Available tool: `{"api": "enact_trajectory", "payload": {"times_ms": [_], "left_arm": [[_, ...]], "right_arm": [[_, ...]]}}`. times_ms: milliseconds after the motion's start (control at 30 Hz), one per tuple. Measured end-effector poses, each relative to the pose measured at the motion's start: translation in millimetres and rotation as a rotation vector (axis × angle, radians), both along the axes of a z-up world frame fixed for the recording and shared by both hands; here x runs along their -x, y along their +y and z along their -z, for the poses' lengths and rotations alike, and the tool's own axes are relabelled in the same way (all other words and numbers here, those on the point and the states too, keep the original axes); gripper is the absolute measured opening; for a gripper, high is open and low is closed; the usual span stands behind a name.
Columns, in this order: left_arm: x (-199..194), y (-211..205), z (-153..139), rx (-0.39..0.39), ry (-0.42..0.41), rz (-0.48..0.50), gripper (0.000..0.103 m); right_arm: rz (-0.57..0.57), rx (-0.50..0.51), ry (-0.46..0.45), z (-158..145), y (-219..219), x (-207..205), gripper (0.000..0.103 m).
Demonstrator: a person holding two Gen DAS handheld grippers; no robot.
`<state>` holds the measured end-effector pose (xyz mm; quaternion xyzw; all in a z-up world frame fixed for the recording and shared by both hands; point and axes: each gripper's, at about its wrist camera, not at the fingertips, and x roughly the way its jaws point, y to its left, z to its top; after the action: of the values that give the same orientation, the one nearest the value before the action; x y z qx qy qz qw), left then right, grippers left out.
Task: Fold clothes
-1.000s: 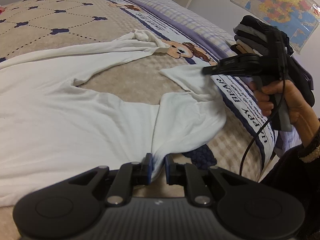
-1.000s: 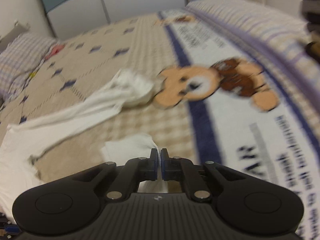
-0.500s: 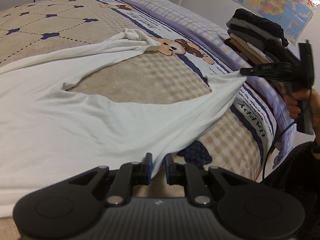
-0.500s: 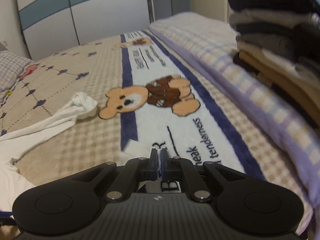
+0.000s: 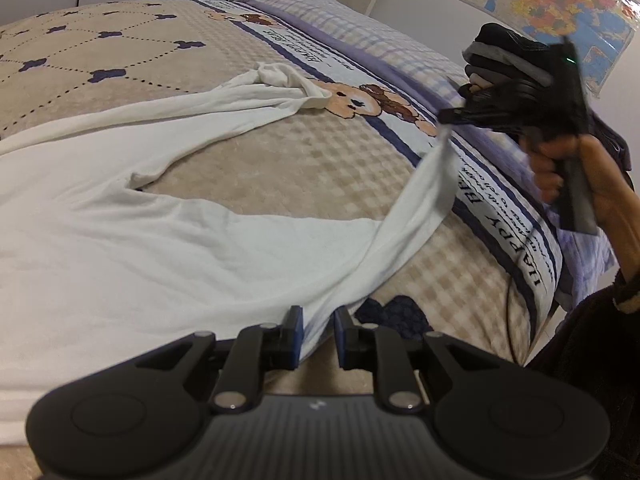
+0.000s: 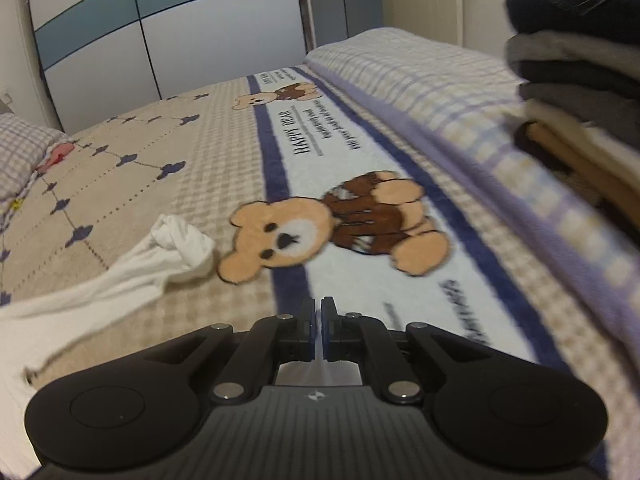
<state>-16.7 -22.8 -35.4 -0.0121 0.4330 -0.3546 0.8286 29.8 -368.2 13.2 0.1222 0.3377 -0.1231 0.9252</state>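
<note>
Between the blue pads of the left gripper (image 5: 317, 334), at the near edge of the bed: a fold of the white shirt (image 5: 132, 248), fabric lying in a visible gap between the fingers; whether it is pinched cannot be told. Right gripper (image 6: 318, 326): fingers clenched on a thin edge of the same shirt, seen in the left view as a band of cloth lifted off the bed up to the gripper's tip. Shirt body: spread flat over the beige quilt (image 5: 280, 168), to the left. One sleeve (image 5: 256, 92): stretched away, its bunched end just beside the printed bear (image 6: 316, 232). Stack of folded clothes (image 6: 580, 92): dark, grey and tan layers, on the checked purple blanket (image 6: 420, 76), blurred and cut off at the right. Map (image 5: 548, 12) on the wall behind. Right hand (image 5: 576, 176): partly hidden by the gripper's handle. Wardrobe doors (image 6: 160, 32) beyond the bed.
</note>
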Motion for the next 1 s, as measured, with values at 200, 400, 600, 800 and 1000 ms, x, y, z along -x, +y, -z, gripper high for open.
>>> {"api": "enact_trajectory", "payload": {"times_ms": [200,400,600,800,1000], "left_arm": [[-1.6,3.1,2.4,0.01,0.013,-0.01,0.017],[3.7,5.4,-0.5,-0.007,-0.007,-0.002,0.021],[8.6,7.3,-3.5,-0.024,-0.037,-0.006,0.03],[6.9,7.0,-3.3,-0.025,-0.039,-0.014,0.031],[5.8,2.9,-2.2,-0.029,-0.039,-0.008,0.031]], "right_arm": [[0.008,-0.041,0.024,14.4,9.3,-19.2,0.007],[0.009,-0.04,0.026,11.9,10.7,-11.9,0.016],[0.017,-0.05,0.038,13.9,3.1,0.2,0.023],[0.017,-0.062,0.062,18.2,-3.9,9.4,0.028],[0.018,-0.062,0.079,19.7,-9.9,14.5,0.029]]}}
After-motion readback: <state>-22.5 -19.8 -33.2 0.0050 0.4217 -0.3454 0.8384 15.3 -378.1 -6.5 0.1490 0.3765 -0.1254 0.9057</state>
